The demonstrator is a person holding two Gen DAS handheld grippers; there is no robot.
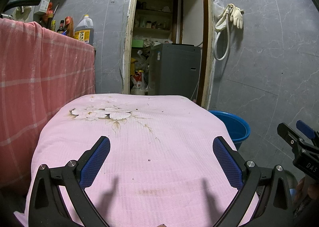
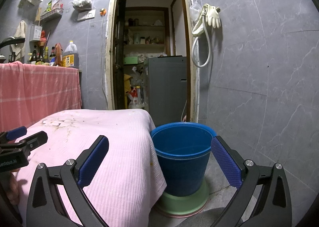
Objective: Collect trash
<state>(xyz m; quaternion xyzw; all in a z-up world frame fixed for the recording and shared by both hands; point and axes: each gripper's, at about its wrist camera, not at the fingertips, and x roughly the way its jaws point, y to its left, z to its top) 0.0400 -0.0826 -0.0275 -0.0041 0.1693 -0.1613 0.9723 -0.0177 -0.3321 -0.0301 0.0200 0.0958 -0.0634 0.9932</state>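
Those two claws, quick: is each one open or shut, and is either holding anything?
Left gripper: open, holding nothing, over the pink cloth.
Right gripper: open, holding nothing, facing the blue bucket.

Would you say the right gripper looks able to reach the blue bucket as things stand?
Probably yes: the right gripper is open, and the blue bucket stands just ahead beside the pink cloth, with nothing between them.

Grey marble-look tile walls [image 2: 259, 67] and floor. Open doorway [image 2: 149, 47] far centre, storage shelves [image 2: 144, 35] and grey appliance [image 2: 167, 85] inside. Pink checked cloth [image 1: 39, 71] left, bottles [image 2: 47, 55] on top. Rubber gloves [image 2: 212, 16] hang right of doorway.
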